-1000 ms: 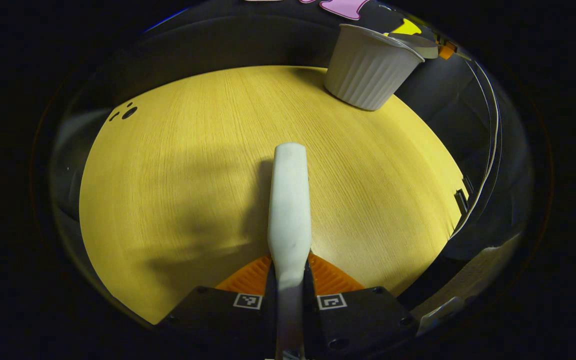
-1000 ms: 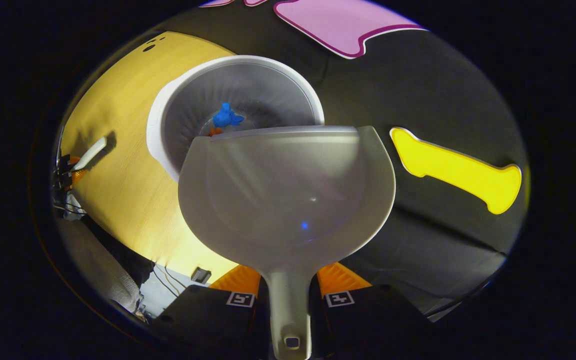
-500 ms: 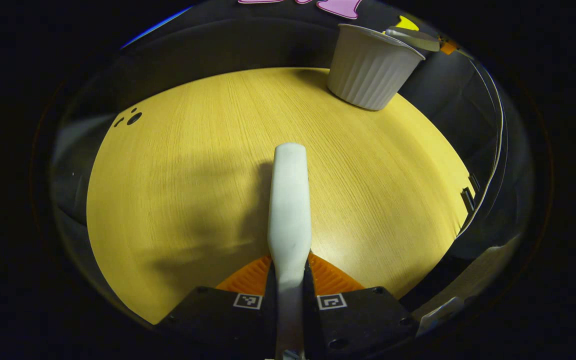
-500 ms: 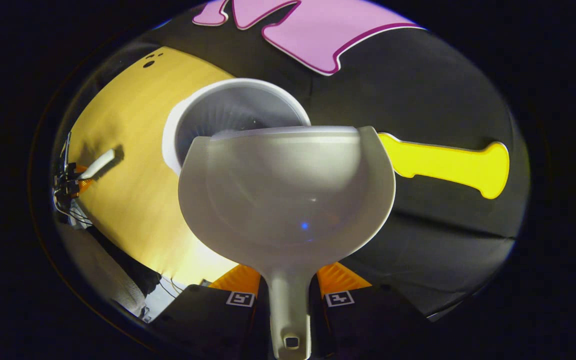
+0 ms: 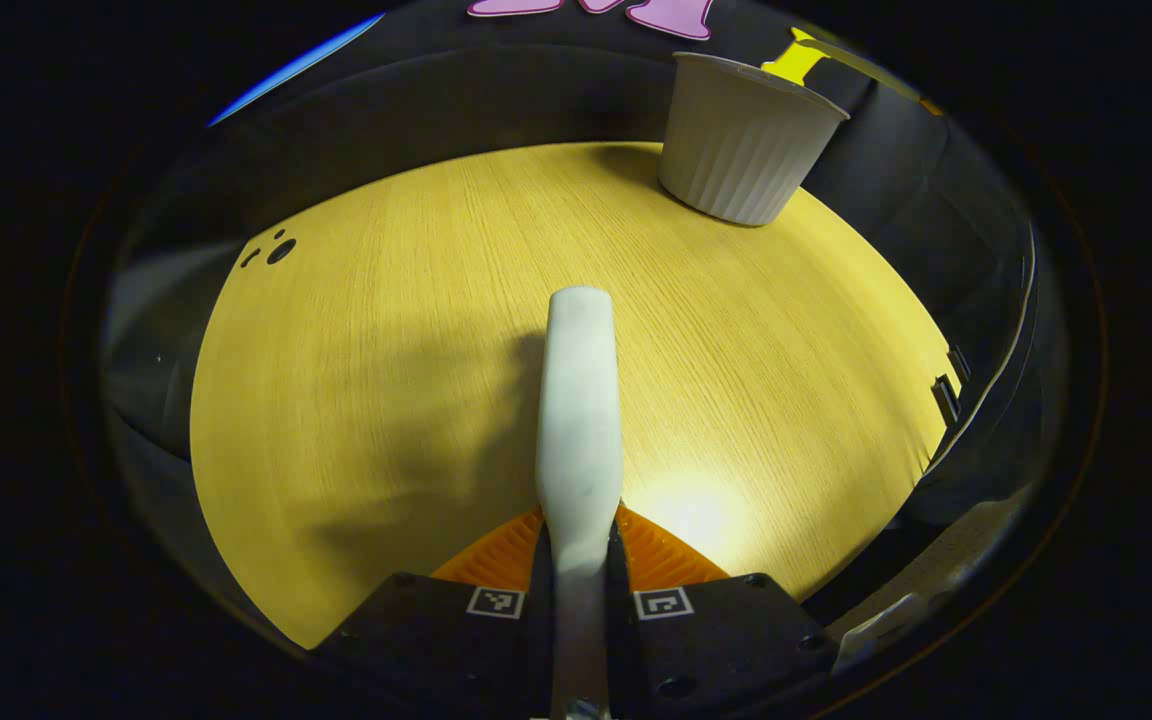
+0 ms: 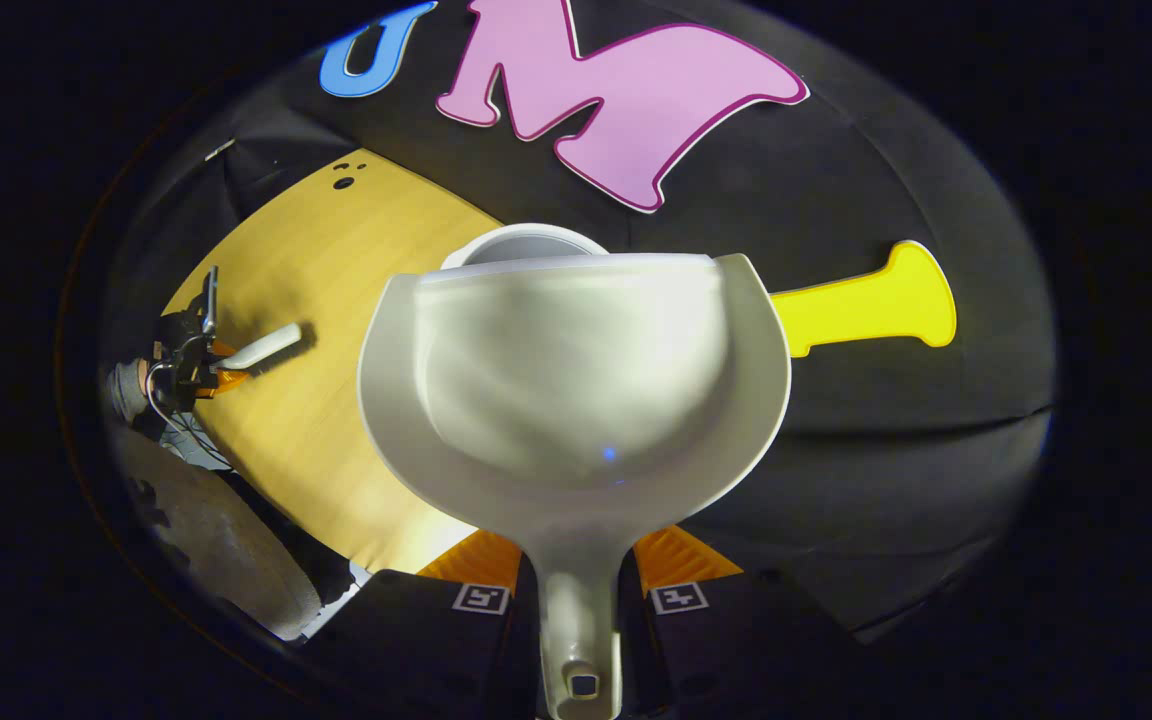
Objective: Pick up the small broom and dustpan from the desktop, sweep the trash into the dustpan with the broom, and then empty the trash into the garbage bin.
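In the right gripper view, the right gripper (image 6: pixel 576 575) has both fingers pressed against the narrow handle of the pale dustpan (image 6: pixel 576 380), which fans out ahead with its open scoop facing the camera. The scoop looks empty, so the trash has probably been tipped out. Just past the pan's front lip sits the rim of the white ribbed garbage bin (image 6: pixel 521 240), placed at the desk's far edge against the black booth wall; holding the pan close over it suits emptying. In the left gripper view, the left gripper (image 5: pixel 578 560) is clamped with both fingers on the white handle of the small broom (image 5: pixel 578 400), which points out low over the wooden desk (image 5: pixel 356 330). The bristles cannot be made out. The bin (image 5: pixel 746 140) stands near the desk's far right corner, well apart from the broom, likely parked clear of the dumping.
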`<state>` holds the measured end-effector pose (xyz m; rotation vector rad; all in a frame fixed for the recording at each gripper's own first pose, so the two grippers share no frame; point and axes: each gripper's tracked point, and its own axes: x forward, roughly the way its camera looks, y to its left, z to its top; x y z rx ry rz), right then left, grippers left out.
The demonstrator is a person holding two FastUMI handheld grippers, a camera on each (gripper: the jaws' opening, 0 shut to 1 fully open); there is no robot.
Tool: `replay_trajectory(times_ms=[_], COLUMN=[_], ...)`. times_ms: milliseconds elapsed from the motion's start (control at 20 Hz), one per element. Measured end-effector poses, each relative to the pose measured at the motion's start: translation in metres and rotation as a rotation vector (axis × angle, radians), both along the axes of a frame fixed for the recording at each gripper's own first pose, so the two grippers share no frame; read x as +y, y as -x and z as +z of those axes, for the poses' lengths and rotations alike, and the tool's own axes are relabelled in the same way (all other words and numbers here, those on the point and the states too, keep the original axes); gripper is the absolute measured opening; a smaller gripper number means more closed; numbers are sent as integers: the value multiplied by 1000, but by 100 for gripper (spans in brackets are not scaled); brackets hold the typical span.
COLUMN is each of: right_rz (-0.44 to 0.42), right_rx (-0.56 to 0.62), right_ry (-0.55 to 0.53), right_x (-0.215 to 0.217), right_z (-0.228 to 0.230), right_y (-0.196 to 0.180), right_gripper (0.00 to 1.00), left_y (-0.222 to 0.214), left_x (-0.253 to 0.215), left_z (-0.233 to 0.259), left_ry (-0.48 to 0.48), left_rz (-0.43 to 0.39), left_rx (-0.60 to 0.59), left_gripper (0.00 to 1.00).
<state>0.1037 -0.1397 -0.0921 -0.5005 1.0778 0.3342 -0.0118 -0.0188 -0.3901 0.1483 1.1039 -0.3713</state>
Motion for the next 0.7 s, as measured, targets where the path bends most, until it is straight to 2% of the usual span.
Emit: replay_trajectory(times_ms=[100, 400, 700], right_rz=[16, 62, 16], right_rx=[-8, 51, 149], right_ry=[-23, -124, -233], right_x=[9, 56, 100], right_z=[-5, -54, -129], right_y=[22, 102, 161], right_gripper=[39, 34, 36], left_y=[0, 0, 1], left_x=[1, 3, 5], left_z=[2, 5, 7], left_ry=[-11, -35, -52], left_rz=[-1, 6, 16], left_rx=[-5, -10, -18], left_gripper=[25, 25, 25])
